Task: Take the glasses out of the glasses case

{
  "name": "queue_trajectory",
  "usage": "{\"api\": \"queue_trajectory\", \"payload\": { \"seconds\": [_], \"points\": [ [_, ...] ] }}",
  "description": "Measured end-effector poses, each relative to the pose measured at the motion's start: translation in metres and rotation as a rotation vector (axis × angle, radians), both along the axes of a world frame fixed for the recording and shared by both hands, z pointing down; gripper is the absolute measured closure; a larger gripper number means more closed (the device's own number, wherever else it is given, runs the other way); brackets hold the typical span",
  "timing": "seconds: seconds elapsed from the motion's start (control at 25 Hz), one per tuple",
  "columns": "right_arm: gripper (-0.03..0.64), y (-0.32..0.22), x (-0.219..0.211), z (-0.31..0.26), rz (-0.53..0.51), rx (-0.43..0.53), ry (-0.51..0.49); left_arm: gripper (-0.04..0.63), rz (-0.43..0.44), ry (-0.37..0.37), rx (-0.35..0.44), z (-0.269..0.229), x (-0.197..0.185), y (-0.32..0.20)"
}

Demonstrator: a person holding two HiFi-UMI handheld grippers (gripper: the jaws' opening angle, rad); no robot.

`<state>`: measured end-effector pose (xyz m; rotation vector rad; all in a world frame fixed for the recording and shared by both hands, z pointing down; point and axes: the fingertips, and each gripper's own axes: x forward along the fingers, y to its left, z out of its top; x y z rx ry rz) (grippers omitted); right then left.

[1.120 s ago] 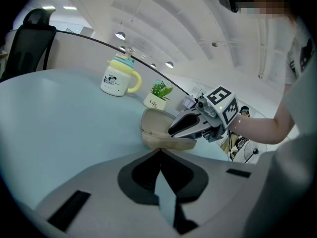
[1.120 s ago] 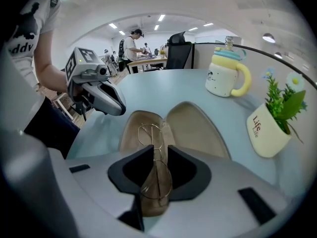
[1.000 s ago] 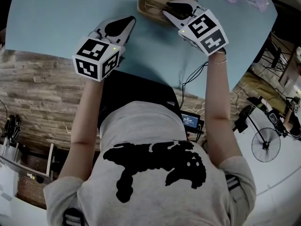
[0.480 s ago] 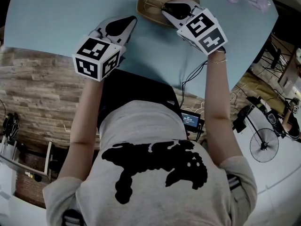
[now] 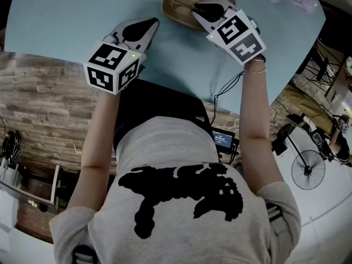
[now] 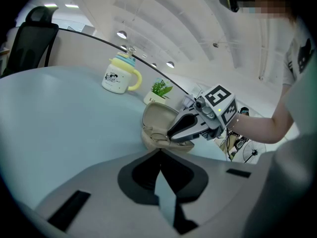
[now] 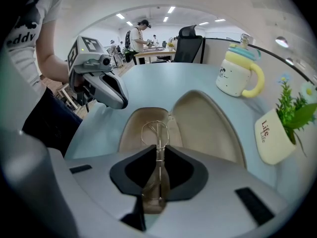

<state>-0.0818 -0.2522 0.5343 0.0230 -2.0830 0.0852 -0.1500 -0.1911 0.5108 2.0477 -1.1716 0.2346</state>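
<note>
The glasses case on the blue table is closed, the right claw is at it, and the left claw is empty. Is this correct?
No. The glasses case is open, lid folded back; the right gripper view shows it. The right claw is at it, its jaws having just closed in on the glasses between them, and the left claw is empty.

A pale blue table (image 5: 71, 21) with a rounded edge carries three things. A beige glasses case (image 7: 208, 123) lies open on it, its lid tipped back. Beyond the case stand a white cup (image 7: 237, 76) with a yellow handle and a small white plant pot (image 7: 277, 135), near each other.
</note>
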Motion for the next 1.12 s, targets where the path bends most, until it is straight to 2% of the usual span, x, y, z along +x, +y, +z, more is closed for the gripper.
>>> {"api": "queue_trajectory", "payload": {
  "seconds": [0.08,0.12,0.44,0.72,0.92,1.12],
  "points": [
    [0.567,-0.0005,-0.0001,-0.0003,0.004,0.018,0.007,0.584,0.001,0.0,-0.002,0.0007,-0.0008,0.0019],
    [0.603,-0.0007,-0.0005,-0.0006,0.007,0.03,0.01,0.584,0.002,0.0,-0.002,0.0009,-0.0013,0.0032],
    [0.601,0.002,0.0006,0.0048,-0.024,0.097,0.059,0.584,-0.001,0.003,0.001,0.0001,-0.003,0.0072],
    [0.603,0.0002,0.0012,0.0067,-0.013,0.094,0.09,0.584,0.0,0.01,0.009,-0.0026,-0.0022,0.0059],
    [0.603,-0.0032,0.0033,0.0069,-0.021,0.107,0.083,0.584,-0.001,0.01,0.01,-0.002,-0.0028,0.0039],
    [0.604,-0.0065,0.008,0.0044,0.01,0.186,0.052,0.584,0.002,0.007,0.014,-0.0044,-0.0023,0.0006]
  ]
}}
